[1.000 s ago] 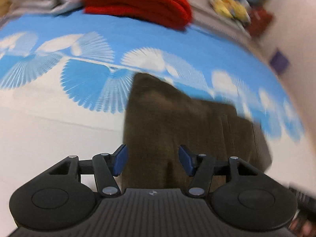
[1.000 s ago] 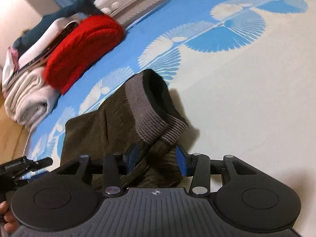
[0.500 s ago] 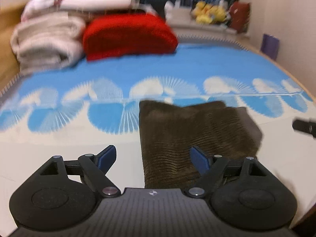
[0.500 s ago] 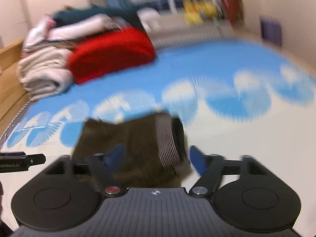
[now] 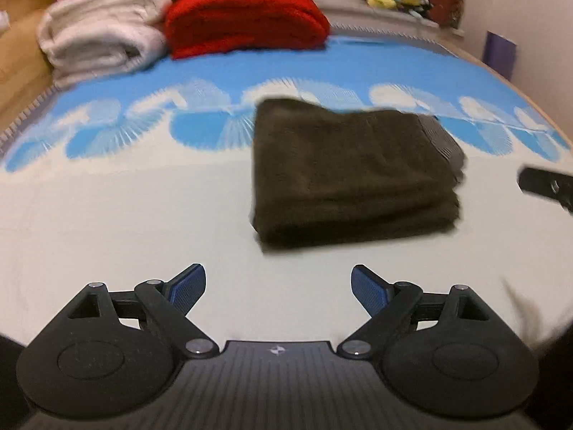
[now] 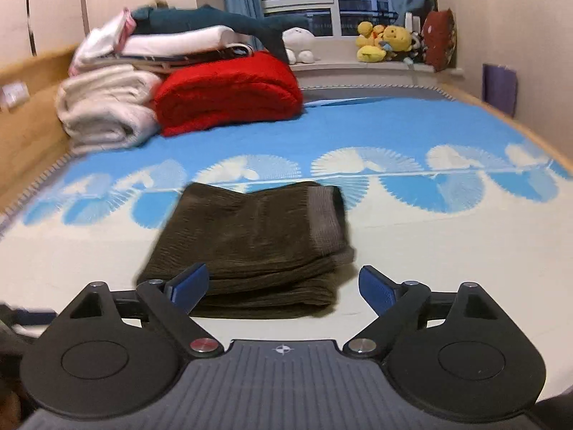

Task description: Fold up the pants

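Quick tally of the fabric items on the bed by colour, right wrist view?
Dark olive-brown folded corduroy pants: 1
Red folded knit blanket: 1
Cream rolled fleece blanket: 1
Dark teal plush shark: 1
White folded linens: at least 1, stack blurred
Total: at least 5

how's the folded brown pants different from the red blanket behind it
The brown pants are a dark olive-brown ribbed fabric with a grey waistband showing; the red blanket is plain bright red. The pants form a low, flat stack, while the blanket is a thicker, rounder bundle. The pants lie alone on the pale near part of the bedcover; the blanket sits farther back on the blue part, against a pile of white bedding. Both are folded.
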Available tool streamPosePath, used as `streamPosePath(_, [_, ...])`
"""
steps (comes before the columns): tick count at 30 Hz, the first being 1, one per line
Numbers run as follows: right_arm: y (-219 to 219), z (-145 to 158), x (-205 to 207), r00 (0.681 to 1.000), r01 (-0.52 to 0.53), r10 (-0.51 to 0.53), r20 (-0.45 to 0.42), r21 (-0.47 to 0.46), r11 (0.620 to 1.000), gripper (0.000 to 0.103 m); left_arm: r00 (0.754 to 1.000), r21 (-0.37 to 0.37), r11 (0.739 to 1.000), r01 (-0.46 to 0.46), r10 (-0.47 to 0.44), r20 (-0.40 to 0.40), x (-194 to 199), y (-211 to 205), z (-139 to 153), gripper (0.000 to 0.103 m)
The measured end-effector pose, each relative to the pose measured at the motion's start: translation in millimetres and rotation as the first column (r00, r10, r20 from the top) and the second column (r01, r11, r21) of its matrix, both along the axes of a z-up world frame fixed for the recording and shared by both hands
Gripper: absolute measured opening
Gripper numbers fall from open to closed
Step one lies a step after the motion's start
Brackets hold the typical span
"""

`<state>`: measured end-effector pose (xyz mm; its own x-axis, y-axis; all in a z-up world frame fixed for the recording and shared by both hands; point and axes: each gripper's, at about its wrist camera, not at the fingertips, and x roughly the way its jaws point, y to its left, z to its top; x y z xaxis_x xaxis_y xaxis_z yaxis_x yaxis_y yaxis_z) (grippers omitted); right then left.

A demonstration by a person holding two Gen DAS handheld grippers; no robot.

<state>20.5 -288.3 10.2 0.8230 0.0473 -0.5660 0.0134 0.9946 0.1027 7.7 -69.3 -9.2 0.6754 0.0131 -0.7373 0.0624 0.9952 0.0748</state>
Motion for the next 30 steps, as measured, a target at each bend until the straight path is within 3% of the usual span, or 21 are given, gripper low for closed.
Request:
streamPosePath(2, [1.9,-4.4,4.9,1.0,0.001,-0.001,-0.017,-0.004,1.0,0.092,1.0,0.03,0.999,-0.028,0.028,0.01,5.1,0.0,-2.6,0.092])
streamPosePath(6, [8.4,-7.9,6.3,0.999,0.01,-0.01,-0.036,0.007,1.0,0.092,0.996,-0.051,0.996,-0.072,0.069,-0.049,11.1,4.0,-7.5,0.092])
streamPosePath(10, [12.9,-6.6,7.8,0.998,0.012,-0.009,-0.056,0.041,0.999,0.092,0.998,-0.051,0.997,-0.057,0.055,-0.033,19.1,2.4,-4.4,0.092])
streamPosePath(16, [24.0,-18.0,12.6,0.997,-0.008,0.007,-0.083,-0.013,1.0,0.092,0.999,-0.045,0.998,-0.034,0.032,-0.033,24.4,-5.1,-9.5,0.092])
streamPosePath(30, [23.1,-21.6,17.8,0.994,-0.027,0.026,-0.107,-0.009,1.0,0.092,0.998,-0.066,0.997,-0.042,0.039,-0.048,30.6,-5.5,-13.5,0.092])
